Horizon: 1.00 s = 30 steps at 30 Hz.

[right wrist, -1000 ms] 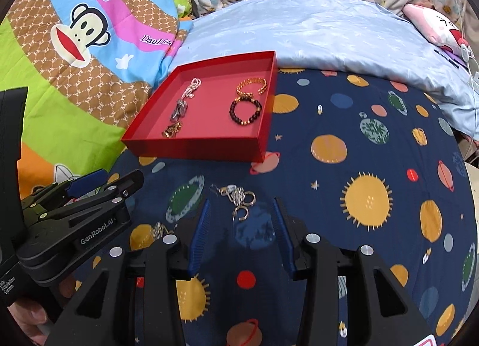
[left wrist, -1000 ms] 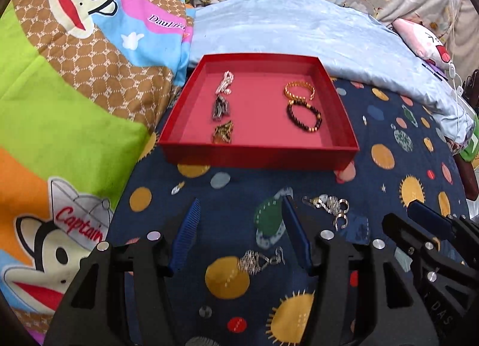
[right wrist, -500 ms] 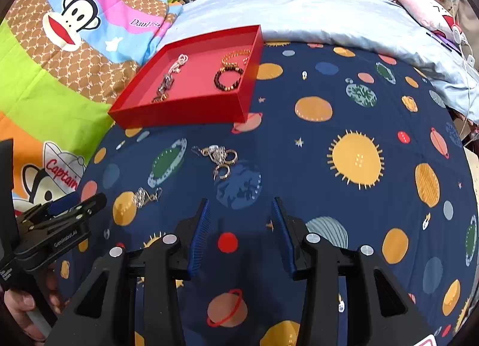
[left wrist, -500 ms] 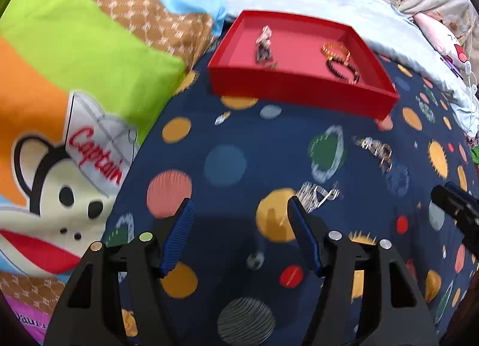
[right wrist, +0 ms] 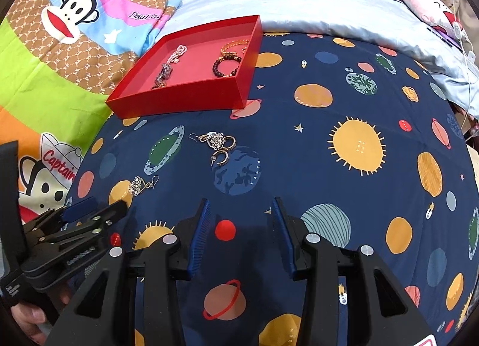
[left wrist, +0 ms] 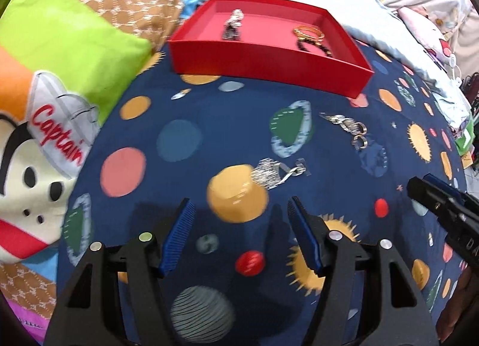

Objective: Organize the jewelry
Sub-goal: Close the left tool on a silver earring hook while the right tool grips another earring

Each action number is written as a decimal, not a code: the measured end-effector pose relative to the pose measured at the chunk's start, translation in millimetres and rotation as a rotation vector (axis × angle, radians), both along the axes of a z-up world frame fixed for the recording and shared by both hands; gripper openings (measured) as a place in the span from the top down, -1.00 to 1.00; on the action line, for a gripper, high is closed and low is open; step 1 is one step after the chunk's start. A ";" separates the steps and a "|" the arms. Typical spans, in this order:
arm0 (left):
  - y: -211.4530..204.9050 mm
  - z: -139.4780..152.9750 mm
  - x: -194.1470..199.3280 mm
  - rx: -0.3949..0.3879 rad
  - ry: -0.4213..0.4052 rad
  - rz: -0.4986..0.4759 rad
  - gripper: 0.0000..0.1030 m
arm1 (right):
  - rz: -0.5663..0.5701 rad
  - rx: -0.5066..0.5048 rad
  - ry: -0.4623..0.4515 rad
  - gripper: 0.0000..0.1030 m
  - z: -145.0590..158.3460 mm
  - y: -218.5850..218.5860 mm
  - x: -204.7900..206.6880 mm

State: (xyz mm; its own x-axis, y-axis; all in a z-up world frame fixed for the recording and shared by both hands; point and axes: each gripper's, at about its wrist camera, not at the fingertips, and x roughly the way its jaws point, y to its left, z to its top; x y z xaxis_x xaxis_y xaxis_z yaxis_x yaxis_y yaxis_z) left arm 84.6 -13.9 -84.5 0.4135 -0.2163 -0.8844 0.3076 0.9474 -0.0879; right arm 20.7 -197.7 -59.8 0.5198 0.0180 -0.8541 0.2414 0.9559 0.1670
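A red tray [left wrist: 269,67] [right wrist: 179,100] sits on the planet-print bedsheet and holds chains [right wrist: 167,67] on its left side and bead bracelets [right wrist: 226,63] on its right. A silver filigree earring [left wrist: 277,171] [right wrist: 140,185] lies on the sheet just ahead of my left gripper [left wrist: 239,205], which is open and empty. A cluster of earrings [left wrist: 348,130] [right wrist: 218,144] lies further right, ahead of my right gripper [right wrist: 241,203], also open and empty. The left gripper also shows in the right wrist view [right wrist: 89,211].
A cartoon-monkey quilt [right wrist: 60,46] lies bunched on the left. A pale blue sheet [right wrist: 299,1] lies behind the tray. A pink plush [right wrist: 431,7] and cables sit at the far right edge.
Both grippers have pulled back from the tray and risen. The left gripper swung left then back toward the silver earring. No jewelry has moved.
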 end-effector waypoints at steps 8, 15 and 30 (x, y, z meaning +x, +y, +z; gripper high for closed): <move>-36.8 -16.5 11.5 0.074 -0.048 -0.058 -0.23 | -0.009 0.000 0.008 0.20 -2.9 -6.2 2.8; -26.4 -12.8 22.3 0.043 -0.049 -0.057 0.39 | 0.004 0.010 0.009 0.20 -6.2 -6.3 13.4; -15.8 -5.5 30.2 -0.035 -0.012 -0.055 0.92 | 0.098 0.003 -0.006 0.34 -9.1 8.4 59.4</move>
